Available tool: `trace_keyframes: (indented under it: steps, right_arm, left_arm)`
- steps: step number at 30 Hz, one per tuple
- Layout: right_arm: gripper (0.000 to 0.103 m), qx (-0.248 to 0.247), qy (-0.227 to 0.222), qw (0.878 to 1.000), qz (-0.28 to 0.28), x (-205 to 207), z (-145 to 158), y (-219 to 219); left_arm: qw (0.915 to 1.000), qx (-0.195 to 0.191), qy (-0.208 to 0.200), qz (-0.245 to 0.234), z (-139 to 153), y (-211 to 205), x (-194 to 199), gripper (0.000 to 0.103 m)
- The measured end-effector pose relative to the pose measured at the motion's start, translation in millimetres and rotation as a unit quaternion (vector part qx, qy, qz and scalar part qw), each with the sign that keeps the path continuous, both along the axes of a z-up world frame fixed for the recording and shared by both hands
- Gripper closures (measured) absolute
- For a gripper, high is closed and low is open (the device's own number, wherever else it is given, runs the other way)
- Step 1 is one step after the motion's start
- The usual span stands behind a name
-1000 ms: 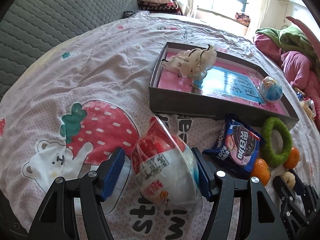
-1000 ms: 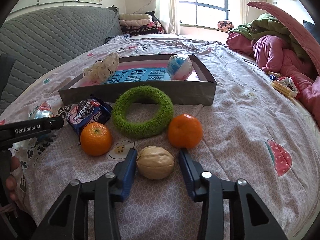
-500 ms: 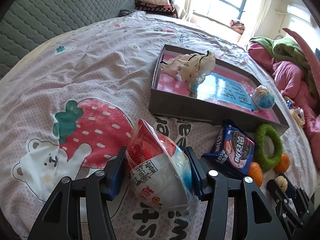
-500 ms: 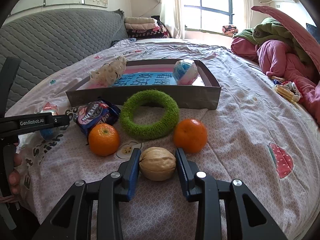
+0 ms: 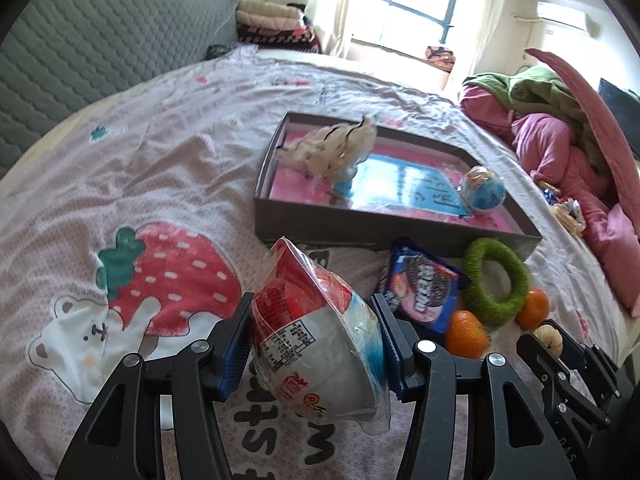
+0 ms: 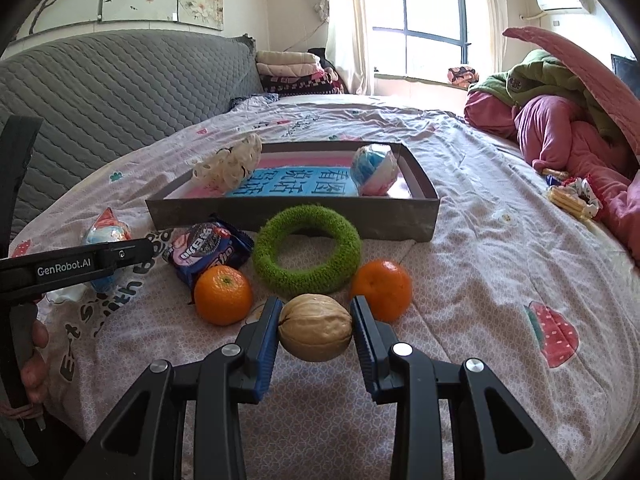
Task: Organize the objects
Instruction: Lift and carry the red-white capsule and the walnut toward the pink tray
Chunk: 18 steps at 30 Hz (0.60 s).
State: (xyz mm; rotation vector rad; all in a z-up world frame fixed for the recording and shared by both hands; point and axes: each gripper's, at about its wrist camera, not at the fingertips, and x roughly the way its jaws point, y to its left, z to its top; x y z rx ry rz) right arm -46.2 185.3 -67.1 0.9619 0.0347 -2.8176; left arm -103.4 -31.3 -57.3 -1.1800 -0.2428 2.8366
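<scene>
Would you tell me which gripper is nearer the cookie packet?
Left. The left gripper, shut on a wrapped snack, sits just beside the cookie packet; the right gripper, clamping the walnut, lies beyond an orange.

We see a wrapped red-and-white snack pack (image 5: 316,344) tilted between blue pads, and a tan walnut (image 6: 315,333) clamped likewise. Two oranges (image 6: 223,295) flank a green fuzzy ring (image 6: 307,255) beside a cookie packet (image 6: 208,249). The grey tray (image 6: 296,213) holds a wrapped ball (image 6: 374,169) and perhaps a plush toy (image 6: 230,164).
</scene>
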Motion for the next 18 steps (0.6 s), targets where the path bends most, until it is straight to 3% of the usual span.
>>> trace_keyframes:
  steps: [18]
  right_arm:
    - [0.067, 0.047, 0.064, 0.997, 0.022, 1, 20, -12]
  left_arm:
    - [0.9980, -0.030, 0.048, -0.029, 17, 16, 10, 0.046]
